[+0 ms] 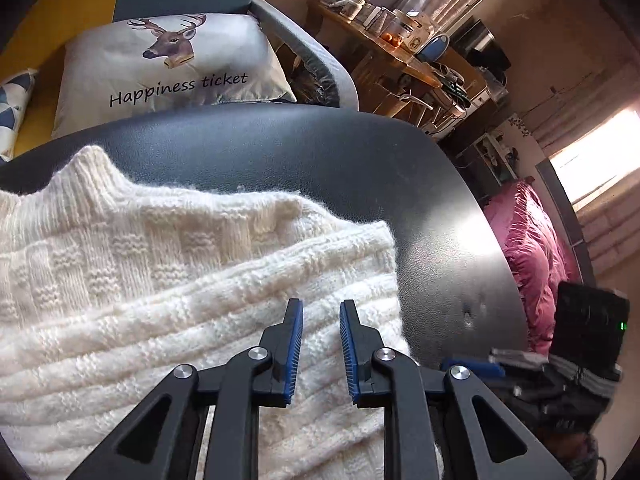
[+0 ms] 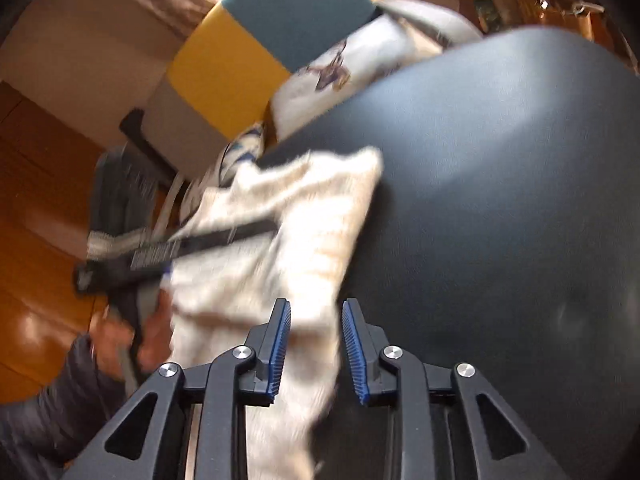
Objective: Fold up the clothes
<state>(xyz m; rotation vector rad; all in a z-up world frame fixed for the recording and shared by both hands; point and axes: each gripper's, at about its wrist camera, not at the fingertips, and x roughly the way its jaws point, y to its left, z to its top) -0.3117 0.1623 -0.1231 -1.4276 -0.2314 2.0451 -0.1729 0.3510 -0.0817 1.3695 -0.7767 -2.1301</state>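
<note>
Cream knit sweater (image 1: pixel 160 280) spread over the left part of a dark round tabletop (image 1: pixel 320 152), ribbed collar poking up toward the far edge, one layer folded over on top with chunky ribbing across it. Left gripper (image 1: pixel 321 312) hovering right above that folded layer near its right edge, jaws spread with blue pads showing, nothing pinched between them. Same sweater (image 2: pixel 296 232) pretty blurry from the right wrist view, bunched toward the left rim of the tabletop (image 2: pixel 500 200) and hanging down past the near edge. Right gripper (image 2: pixel 316 312) over the sweater's right edge, jaws spread too, left pad over the knit, right pad over bare tabletop, can't tell if actually touching cloth. Left hand (image 2: pixel 132 340) in a dark puffy sleeve (image 2: pixel 60 400) wrapped round the handle of the other gripper, low left. Beyond the tabletop: deer pillow (image 1: pixel 168 64) reading "Happiness ticket" on a yellow-and-teal chair (image 2: pixel 248 40), cluttered wooden shelf (image 1: pixel 400 48) further back, pink bedding (image 1: pixel 528 248) off to the right, orange wood floor (image 2: pixel 36 220) on the left.
</note>
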